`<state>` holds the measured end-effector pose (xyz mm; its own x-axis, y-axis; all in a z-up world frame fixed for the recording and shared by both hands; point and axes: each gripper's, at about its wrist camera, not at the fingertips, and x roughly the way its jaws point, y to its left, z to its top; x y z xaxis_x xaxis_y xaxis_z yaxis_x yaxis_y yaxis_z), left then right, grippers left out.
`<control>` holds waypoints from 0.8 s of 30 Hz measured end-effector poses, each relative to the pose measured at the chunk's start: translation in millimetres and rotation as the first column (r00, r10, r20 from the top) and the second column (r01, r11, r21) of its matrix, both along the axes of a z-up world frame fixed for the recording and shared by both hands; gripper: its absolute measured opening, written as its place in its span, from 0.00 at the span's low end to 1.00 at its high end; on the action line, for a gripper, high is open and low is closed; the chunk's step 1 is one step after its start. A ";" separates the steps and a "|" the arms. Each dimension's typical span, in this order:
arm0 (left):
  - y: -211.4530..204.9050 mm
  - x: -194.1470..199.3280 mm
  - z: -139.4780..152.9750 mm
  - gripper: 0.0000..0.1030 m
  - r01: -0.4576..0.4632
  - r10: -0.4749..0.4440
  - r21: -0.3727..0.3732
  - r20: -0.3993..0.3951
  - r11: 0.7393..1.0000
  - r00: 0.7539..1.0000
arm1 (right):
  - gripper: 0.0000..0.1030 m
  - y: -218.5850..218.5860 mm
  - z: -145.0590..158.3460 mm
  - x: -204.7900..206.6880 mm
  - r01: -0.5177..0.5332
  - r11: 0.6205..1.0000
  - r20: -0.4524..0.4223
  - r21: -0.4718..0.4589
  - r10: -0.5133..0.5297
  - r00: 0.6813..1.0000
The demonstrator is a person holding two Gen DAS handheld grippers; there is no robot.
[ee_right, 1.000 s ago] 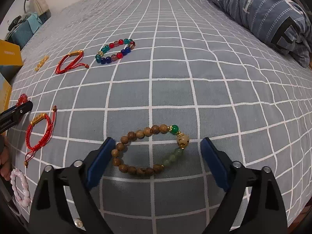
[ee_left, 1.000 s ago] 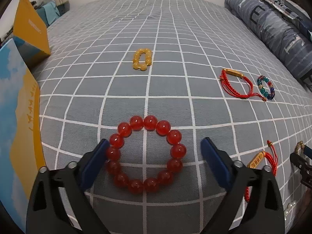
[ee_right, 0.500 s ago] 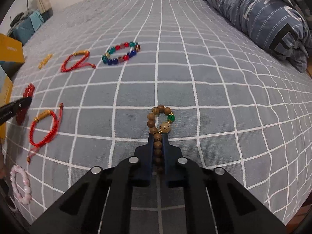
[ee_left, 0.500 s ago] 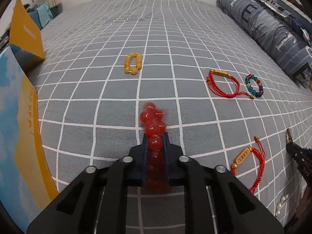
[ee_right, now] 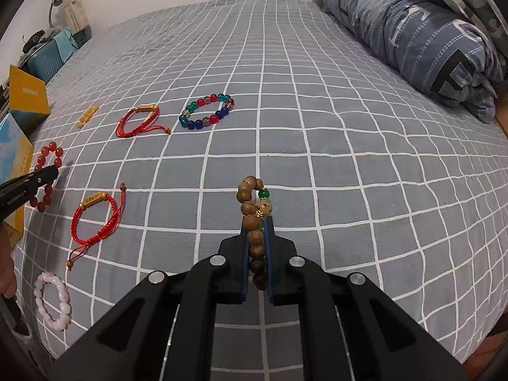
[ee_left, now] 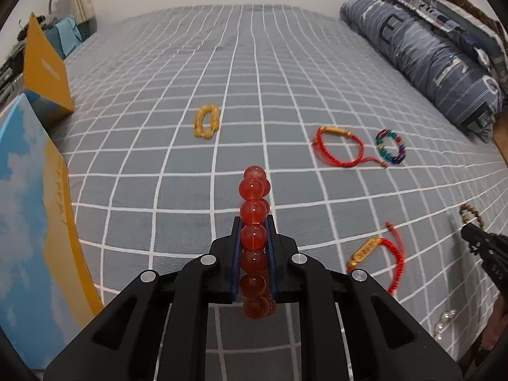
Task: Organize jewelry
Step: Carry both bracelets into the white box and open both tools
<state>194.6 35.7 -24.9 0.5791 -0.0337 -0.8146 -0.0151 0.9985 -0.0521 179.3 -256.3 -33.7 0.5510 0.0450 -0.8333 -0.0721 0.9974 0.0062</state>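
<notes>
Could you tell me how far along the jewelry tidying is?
Nothing looks put away yet. In hand: left gripper clamps the red bead bracelet; right gripper clamps the wooden bead bracelet. Five bracelets remain on the bed, including the pink one.

Right claw point(ee_right: 256, 222) clamped on wooden bead bracelet point(ee_right: 254, 204) above checked bedspread point(ee_right: 317, 127).

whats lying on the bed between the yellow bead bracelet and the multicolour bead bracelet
A red cord bracelet with a gold bar lies between the yellow bead bracelet and the multicolour bead bracelet, seen in the right wrist view.
</notes>
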 end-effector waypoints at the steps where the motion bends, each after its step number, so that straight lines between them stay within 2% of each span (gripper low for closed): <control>1: 0.2 -1.1 2.7 0.12 0.002 -0.002 0.000 0.005 1.000 1.000 | 0.07 0.8 1.2 -1.2 0.000 1.000 0.004 0.000 0.000 1.000; 15: 17.0 -36.3 62.1 0.12 -0.020 0.021 -0.012 0.102 1.000 0.995 | 0.07 19.0 48.1 -18.7 -0.005 1.000 0.090 -0.001 0.005 0.996; 20: 40.7 -55.6 90.0 0.12 -0.052 0.053 -0.015 0.146 0.999 0.988 | 0.07 49.9 72.7 -21.2 -0.039 0.999 0.134 -0.001 0.039 0.990; 24: 66.5 -73.4 107.6 0.12 -0.102 0.102 -0.008 0.176 0.995 0.979 | 0.07 89.2 94.4 -24.2 -0.106 0.994 0.174 0.001 0.105 0.979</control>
